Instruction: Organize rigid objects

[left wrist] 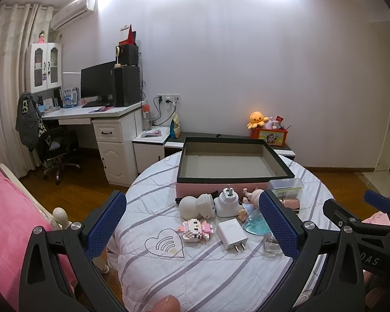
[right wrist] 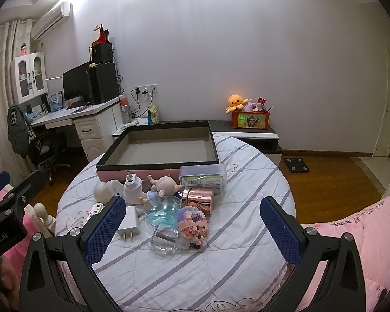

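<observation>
Fingertip: a person's fingertip (left wrist: 167, 303) pokes into the bottom edge of the left wrist view, under the left gripper's frame.
Left gripper: left gripper (left wrist: 192, 227) hangs over the near side of the table, blue textured pads spread wide, holding and touching nothing.
Right gripper: right gripper (right wrist: 192, 227) is likewise wide open and empty, hovering above the cluster of small items.
Table: round table under a white quilted cloth with grey-purple stripes (right wrist: 221, 260) carries everything.
Box: shallow rectangular box with a black rim, pink outer wall and grey inside (right wrist: 157, 165) sits at the far side, long axis across the table, nothing inside it.
White charger: flat white two-prong plug adapter (left wrist: 232, 235) lies flat, prongs pointing toward the grippers.
Round plug: white rounded adapter (left wrist: 227, 200) stands just before the box, prongs up.
Brick cat: small pink-and-white block-built figure (left wrist: 195, 229) lies beside the charger, left of it.
White figure: smooth white rounded figure (left wrist: 195, 205) lies on its side near the box wall.
Doll: small doll in a blue dress (right wrist: 160, 188) lies tipped over on a clear blue heart-shaped base (right wrist: 163, 214).
Rose-gold tin: shiny rose-gold cylinder (right wrist: 200, 199) lies on its side, axis across the table.
Clear case: clear plastic lidded case with a green label (right wrist: 204, 178) touches the box wall.
Block house: pink-and-purple block model (right wrist: 192, 221) rests against a clear plastic cube (right wrist: 166, 238).
In the way: the left gripper's right pad hides part of the blue base in its own view.
Surroundings: pink bedding (right wrist: 356, 234) flanks the table; a white desk with a black monitor (left wrist: 97, 83) stands well behind.
</observation>
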Demonstrator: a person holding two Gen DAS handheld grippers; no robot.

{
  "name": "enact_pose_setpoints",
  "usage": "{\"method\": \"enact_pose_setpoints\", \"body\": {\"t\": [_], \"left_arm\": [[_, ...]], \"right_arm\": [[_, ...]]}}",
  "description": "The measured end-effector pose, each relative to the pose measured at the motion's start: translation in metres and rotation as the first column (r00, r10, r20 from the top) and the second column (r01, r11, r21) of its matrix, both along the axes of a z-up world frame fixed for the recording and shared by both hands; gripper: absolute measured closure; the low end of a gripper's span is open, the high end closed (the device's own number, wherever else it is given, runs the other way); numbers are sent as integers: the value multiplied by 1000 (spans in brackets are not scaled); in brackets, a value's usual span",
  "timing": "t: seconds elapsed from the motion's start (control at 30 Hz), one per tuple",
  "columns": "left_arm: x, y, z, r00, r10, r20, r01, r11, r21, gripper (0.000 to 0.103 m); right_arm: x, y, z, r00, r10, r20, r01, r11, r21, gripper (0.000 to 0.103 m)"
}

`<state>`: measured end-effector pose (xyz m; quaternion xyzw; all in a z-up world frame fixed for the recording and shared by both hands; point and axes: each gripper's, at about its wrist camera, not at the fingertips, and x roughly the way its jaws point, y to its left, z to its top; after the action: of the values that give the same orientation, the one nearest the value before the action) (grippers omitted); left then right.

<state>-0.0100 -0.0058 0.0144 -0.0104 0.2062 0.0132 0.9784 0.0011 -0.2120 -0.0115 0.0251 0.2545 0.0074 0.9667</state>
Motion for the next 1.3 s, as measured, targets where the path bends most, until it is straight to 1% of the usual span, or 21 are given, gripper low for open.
{"method": "enact_pose_setpoints", "body": {"t": [0.43,0.7,0.87,0.93,1.17,1.3], "left_arm": [[2,0,-3,1000,0,-2,0,1000,-3,0],[6,4,-16,1000,-1,-17,1,1000,-8,0],[12,6,-29,999,0,-52,-1,1000,-14,0],[17,8,-39,997,1,-74,-2,1000,-20,0],[41,11,-79,982,1,-187,-6,1000,-25,0],[50,12,-97,973,-5,-230,-3,999,-36,0]], "right_arm": [[0,1,-2,1000,-6,8,6,1000,-10,0],[2,1,-7,1000,1,-3,-1,1000,-10,0],[9,1,-18,999,9,-35,-9,1000,-11,0],[13,1,-24,999,10,-51,-11,1000,-12,0],[35,-3,-60,988,22,-153,-24,1000,-9,0],[43,-5,-76,981,32,-191,-33,999,-1,0]]}}
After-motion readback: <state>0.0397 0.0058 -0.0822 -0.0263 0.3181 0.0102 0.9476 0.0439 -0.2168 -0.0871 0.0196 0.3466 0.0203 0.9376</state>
